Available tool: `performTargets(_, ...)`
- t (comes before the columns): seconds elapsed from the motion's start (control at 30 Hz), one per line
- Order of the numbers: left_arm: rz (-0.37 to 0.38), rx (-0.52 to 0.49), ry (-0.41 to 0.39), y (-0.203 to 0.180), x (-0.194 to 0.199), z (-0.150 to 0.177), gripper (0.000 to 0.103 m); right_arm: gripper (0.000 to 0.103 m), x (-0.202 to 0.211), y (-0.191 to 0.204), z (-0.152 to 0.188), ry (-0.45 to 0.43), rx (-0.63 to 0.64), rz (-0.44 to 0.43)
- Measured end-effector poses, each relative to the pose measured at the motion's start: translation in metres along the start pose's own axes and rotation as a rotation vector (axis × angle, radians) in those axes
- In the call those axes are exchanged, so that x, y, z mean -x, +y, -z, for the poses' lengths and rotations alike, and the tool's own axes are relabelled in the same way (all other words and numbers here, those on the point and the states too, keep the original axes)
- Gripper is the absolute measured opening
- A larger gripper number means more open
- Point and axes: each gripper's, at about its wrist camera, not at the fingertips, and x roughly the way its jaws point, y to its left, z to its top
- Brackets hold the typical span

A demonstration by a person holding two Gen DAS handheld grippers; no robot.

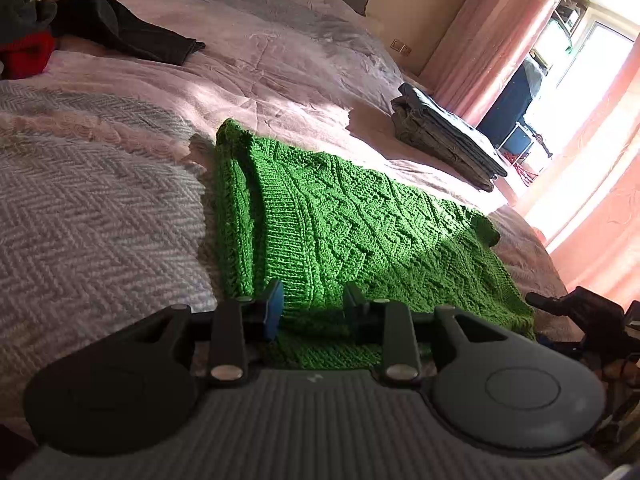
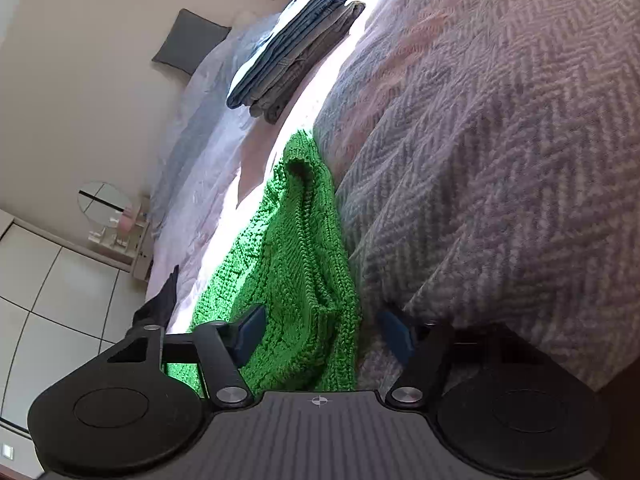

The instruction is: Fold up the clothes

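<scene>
left wrist: left claw (image 1: 314,312) straddles green sweater (image 1: 360,216) hem.

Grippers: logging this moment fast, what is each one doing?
Left gripper: open, green sweater between its fingers, not pinched.
Right gripper: open, same sweater's edge between its fingers.

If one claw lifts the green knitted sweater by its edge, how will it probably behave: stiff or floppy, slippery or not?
The green sweater will probably hang floppy: it already follows the bed's bumps and bunches into soft folds in the right wrist view. Its thick cable knit suggests some weight, so the free part may sag and stretch. The rough knit looks unlikely to slip from the pads.
</scene>
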Motion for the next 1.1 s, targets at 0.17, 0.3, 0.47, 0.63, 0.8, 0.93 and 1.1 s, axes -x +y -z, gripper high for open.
performTargets(0.17,0.009,0.003,-0.002,0.001,-0.004,0.002,0.027,0.042,-0.014,-0.003,0.001,0.024,0.008,-0.019)
performTargets(0.3,0.029,0.024,-0.006,0.006,-0.002,0.0,0.027,0.019,-0.022,0.002,0.006,0.059,0.033,0.032)
performTargets(0.47,0.062,0.093,-0.038,0.021,0.014,-0.005,0.027,0.018,-0.031,0.06,0.011,0.071,0.279,0.289)
performTargets(0.63,0.026,0.171,-0.099,0.052,0.037,-0.011,0.027,0.018,-0.052,0.163,0.059,-0.035,0.808,0.559)
performTargets(0.8,-0.041,0.254,-0.14,0.093,0.057,-0.011,0.027,0.018,-0.087,0.246,0.14,-0.121,1.239,0.494)
performTargets(0.93,-0.069,0.306,-0.148,0.121,0.065,-0.004,0.027,0.018,-0.115,0.275,0.216,-0.093,1.464,0.355)
performTargets(1.1,-0.056,0.335,-0.143,0.133,0.065,0.003,0.027,0.018,-0.168,0.25,0.285,0.095,1.56,0.271)
